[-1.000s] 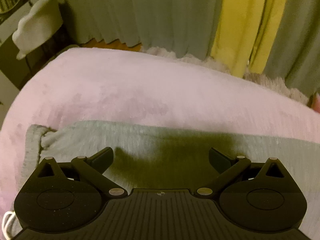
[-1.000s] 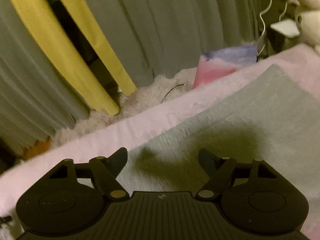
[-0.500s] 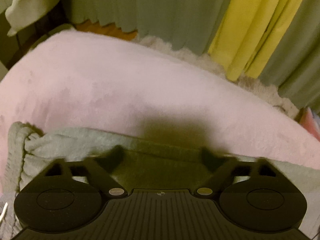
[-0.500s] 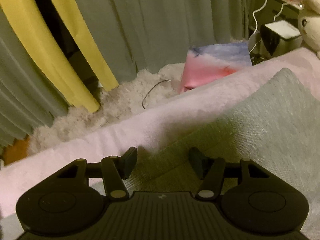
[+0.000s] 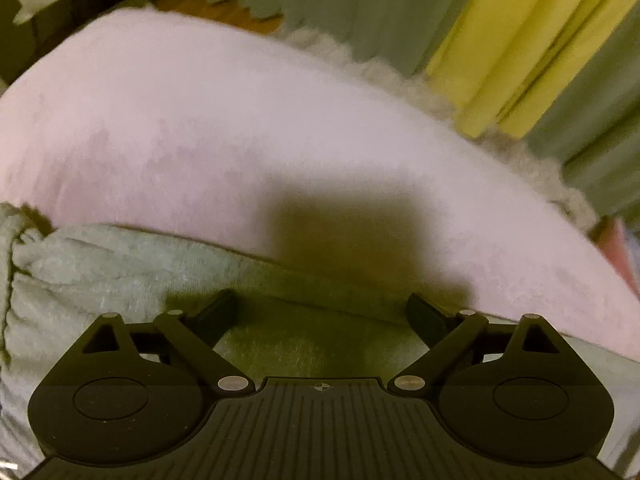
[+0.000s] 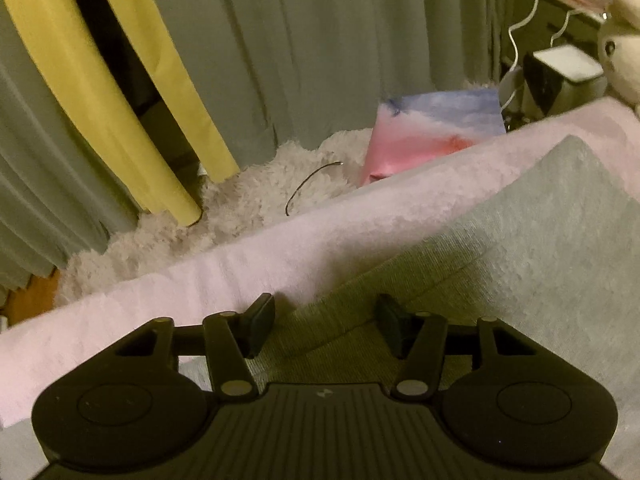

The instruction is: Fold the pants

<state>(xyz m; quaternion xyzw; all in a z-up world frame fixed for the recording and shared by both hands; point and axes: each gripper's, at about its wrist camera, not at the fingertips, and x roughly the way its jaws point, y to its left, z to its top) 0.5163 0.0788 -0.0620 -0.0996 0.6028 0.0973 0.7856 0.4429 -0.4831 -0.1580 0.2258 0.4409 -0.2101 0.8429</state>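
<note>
Grey-green pants (image 5: 100, 272) lie flat on a pink blanket (image 5: 240, 136), with the gathered waistband at the left edge of the left wrist view. My left gripper (image 5: 320, 316) is open, low over the pants' far edge, its fingers wide apart. In the right wrist view the pants (image 6: 540, 232) stretch away to the right on the blanket (image 6: 280, 256). My right gripper (image 6: 326, 328) is open with a narrower gap, its fingertips (image 6: 262, 320) down at the far edge of the pants, with a fabric fold between them.
Green and yellow curtains (image 6: 280, 40) hang behind the bed. A white fluffy rug (image 6: 240, 204) with a thin cable lies on the floor, with a pink-blue bag (image 6: 436, 132) beside it. A plush toy (image 6: 624, 52) and a small box sit at the far right.
Both grippers have moved forward and down toward the far edge of the pants. The right gripper's fingers have closed partway. The left gripper's fingers stay wide.
</note>
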